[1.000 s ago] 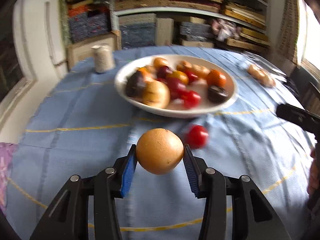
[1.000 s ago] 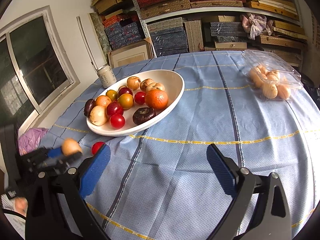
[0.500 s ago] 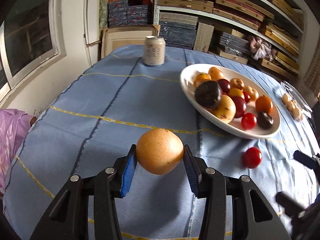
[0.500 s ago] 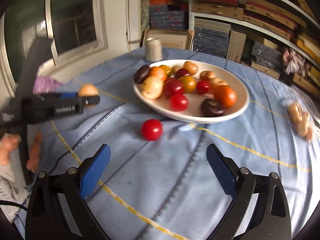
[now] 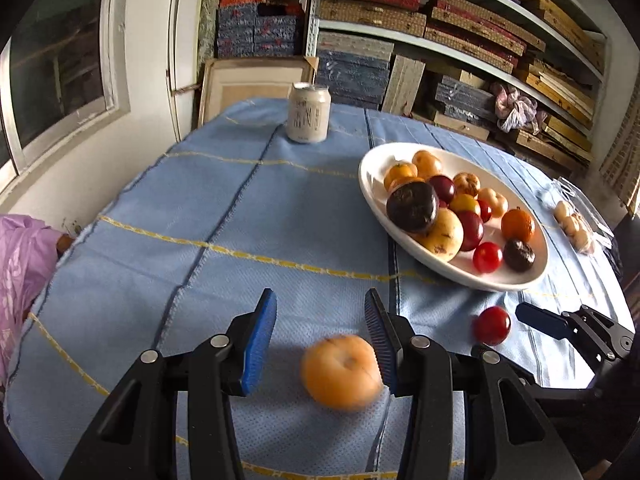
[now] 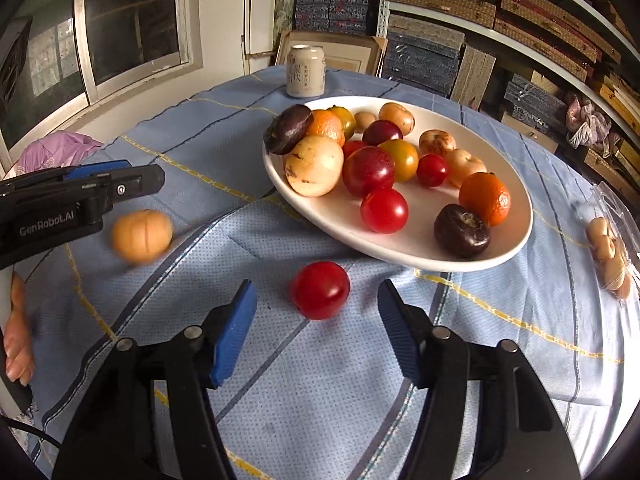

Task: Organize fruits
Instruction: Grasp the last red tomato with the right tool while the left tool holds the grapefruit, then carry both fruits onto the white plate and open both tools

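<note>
Releasing and approaching: both claws open, neither gripping fruit.
Left gripper [image 5: 320, 320] stands part-open; blurred orange fruit [image 5: 340, 372] lies lower centre, unclamped. Right gripper [image 6: 316, 316], jaws just closing, flanks red tomato [image 6: 320, 290] untouched below white plate [image 6: 516, 240].

orange fruit [image 5: 340, 372] motion-blurred, purple cloth [image 5: 20, 264] cut off

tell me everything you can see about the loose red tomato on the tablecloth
The red tomato is small, round, smooth and glossy with a bright highlight, no stem showing. It lies alone on the blue tablecloth, just in front of the white plate's near rim, apart from it. The right gripper frames it: its blue pads stand on either side without touching, jaws having just been closing. Nothing but the cloth touches it.
</note>
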`<state>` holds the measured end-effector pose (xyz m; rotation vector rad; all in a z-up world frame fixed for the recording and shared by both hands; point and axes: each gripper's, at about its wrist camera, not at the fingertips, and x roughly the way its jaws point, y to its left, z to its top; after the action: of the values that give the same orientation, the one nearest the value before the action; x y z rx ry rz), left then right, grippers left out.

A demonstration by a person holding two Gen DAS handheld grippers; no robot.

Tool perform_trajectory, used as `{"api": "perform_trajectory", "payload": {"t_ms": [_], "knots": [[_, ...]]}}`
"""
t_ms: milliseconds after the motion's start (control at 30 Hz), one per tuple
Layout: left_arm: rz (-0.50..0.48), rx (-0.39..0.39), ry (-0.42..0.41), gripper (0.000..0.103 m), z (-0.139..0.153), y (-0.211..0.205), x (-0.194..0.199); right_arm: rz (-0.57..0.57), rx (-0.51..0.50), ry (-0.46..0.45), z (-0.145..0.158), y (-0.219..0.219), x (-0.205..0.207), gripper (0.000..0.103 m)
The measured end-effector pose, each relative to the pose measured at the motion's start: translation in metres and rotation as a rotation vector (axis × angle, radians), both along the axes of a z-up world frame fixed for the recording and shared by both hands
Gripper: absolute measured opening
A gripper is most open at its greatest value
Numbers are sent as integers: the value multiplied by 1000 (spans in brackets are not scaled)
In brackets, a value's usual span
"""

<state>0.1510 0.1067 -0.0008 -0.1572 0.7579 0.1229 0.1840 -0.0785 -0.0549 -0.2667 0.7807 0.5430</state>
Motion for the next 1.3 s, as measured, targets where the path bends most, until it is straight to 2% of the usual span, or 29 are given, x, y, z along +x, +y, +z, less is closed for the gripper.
{"api": "perform_trajectory", "payload": {"t_ms": [100,200,267,333,400,567,733,933,1000,1200,1300], "knots": [[-13,-35,29,45,-3,5,-1,2,15,6,0,0,1,62],[-95,-87,71,44,-6,4,-10,6,26,11,0,-1,0,59],[-117,-78,82,44,-7,3,-18,9,30,19,0,-2,1,52],[-145,-70,93,44,-8,2,-24,13,32,30,-2,-2,4,51],[-154,-36,100,44,-10,-1,-27,16,41,40,-2,-2,6,46],[-176,-19,99,48,-21,-4,-29,17,43,44,-2,-1,5,45],[-184,112,73,48,-24,-20,-29,19,39,38,-1,-1,3,45],[-183,59,78,48,-28,-14,-17,16,38,52,-5,-2,7,44],[-182,39,78,48,-28,-11,-17,20,27,53,-5,1,8,35],[-170,69,83,48,-33,-12,-13,29,30,69,-8,2,11,33],[-176,50,104,48,-37,-10,-9,30,29,74,-8,3,12,32]]}}
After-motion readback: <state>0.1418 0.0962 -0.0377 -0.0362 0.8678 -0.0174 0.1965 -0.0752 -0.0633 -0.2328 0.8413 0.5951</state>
